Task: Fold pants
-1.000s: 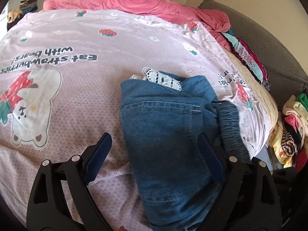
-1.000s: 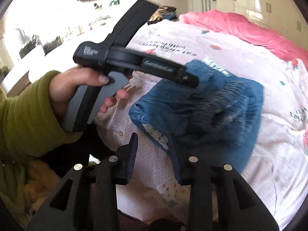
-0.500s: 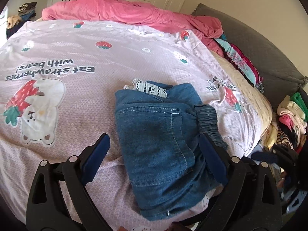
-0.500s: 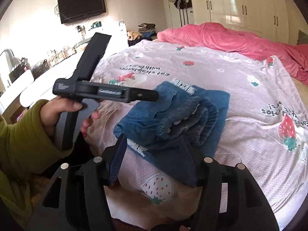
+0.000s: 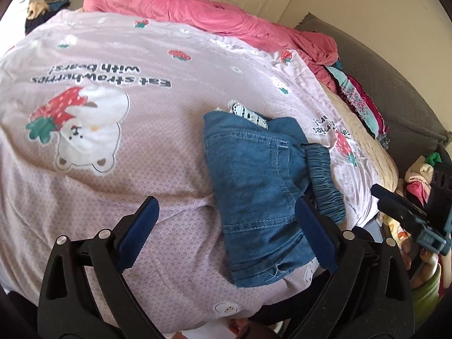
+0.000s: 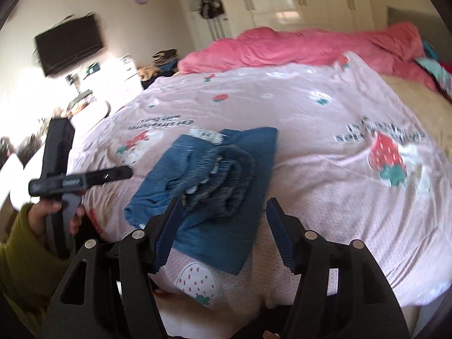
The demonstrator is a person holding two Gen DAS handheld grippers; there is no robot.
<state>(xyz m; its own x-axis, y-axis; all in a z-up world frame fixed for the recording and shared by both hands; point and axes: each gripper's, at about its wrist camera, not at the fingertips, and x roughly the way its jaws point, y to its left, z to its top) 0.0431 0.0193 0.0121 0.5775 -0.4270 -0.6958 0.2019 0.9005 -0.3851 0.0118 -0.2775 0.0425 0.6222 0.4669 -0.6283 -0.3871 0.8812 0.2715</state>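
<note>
A pair of blue denim pants (image 5: 254, 186) lies folded into a small bundle near the front edge of the bed, with its elastic waistband (image 5: 325, 180) on the right side. My left gripper (image 5: 226, 231) is open and empty, held just short of the bundle. In the right wrist view the same pants (image 6: 214, 186) lie folded with the waistband rolled on top. My right gripper (image 6: 223, 226) is open and empty, above the near end of the pants. The left gripper (image 6: 84, 179) also shows there, held in a hand at the left.
The bed is covered with a pink strawberry-and-bear sheet (image 5: 113, 130). A pink duvet (image 5: 212, 19) is bunched at the far side. Piles of clothes (image 5: 361, 99) lie along the right edge, by a grey headboard (image 5: 395, 84). A TV (image 6: 69, 43) hangs on the wall.
Both grippers have drawn back from the folded pants. The right gripper has opened wider. The pants stay where they lay.
</note>
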